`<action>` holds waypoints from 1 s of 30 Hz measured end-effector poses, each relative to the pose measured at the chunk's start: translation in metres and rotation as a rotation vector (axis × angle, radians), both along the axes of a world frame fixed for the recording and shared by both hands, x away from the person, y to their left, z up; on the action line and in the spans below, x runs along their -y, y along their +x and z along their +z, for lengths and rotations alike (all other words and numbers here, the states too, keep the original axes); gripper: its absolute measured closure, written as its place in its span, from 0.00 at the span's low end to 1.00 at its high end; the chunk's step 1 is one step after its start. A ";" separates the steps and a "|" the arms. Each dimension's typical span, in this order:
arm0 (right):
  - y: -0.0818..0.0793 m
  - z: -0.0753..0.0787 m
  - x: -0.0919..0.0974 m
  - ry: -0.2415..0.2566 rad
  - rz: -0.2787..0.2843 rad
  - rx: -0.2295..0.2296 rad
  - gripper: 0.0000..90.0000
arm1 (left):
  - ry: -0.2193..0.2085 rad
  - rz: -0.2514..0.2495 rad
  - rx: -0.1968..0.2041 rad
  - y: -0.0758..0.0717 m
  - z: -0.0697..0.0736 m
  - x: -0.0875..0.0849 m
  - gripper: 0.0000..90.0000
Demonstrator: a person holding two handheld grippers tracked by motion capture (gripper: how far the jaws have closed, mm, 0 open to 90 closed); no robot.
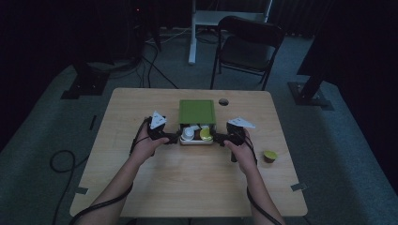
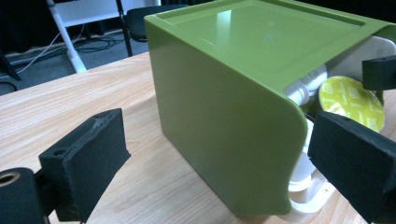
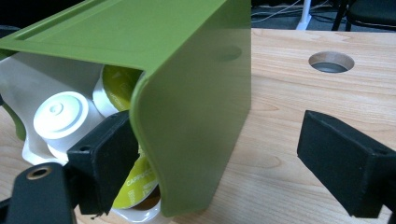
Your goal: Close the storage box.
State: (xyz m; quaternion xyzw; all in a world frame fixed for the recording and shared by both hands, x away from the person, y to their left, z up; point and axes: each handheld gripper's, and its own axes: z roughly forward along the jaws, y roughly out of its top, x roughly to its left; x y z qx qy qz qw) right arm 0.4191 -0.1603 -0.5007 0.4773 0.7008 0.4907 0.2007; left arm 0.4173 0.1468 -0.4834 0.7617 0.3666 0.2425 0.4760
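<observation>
At the middle of the table [image 1: 141,187] stands a green box [image 1: 197,111], a shell open at the near end, with a white drawer tray [image 1: 195,140] drawn partly out toward the person and carrying coffee capsules – a white-lidded one [image 1: 188,133] and a yellow-lidded one [image 1: 205,134]. 1 more capsule [image 1: 270,156] sits apart on the wood, to the right. The left gripper [image 1: 171,138] and the right gripper [image 1: 218,137] flank the tray front, 1 at each side. In the left gripper view the jaws stand wide, straddling the green wall's [image 2: 219,135] front edge: 1 pad out over the wood, the other at the tray side by the yellow lid [image 2: 352,100]. The right gripper view mirrors this, jaws spread wide, the inner pad close against the box's front edge by a capsule in the tray [image 3: 135,184]; whether it touches I cannot tell. Neither holds anything. The step looks like moving the drawer in its shell, either way. To do it well, both sides should press evenly so the tray runs straight and does not jam, and the shell should be kept from skidding – slow travel, with the pads clear of the capsules so none tips out.
</observation>
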 end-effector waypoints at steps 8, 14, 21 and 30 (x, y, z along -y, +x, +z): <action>-0.004 0.002 0.000 -0.025 0.032 0.012 0.14 | -0.013 -0.005 -0.007 -0.004 0.001 -0.002 0.05; -0.009 0.003 0.001 -0.035 0.045 0.006 0.14 | -0.008 -0.014 -0.013 -0.012 0.002 -0.003 0.05; -0.017 0.009 0.001 -0.068 0.041 0.030 0.14 | -0.002 -0.004 -0.014 -0.022 0.003 -0.008 0.05; -0.028 0.007 0.008 -0.071 0.032 0.033 0.14 | 0.013 -0.004 -0.027 -0.032 -0.001 -0.011 0.05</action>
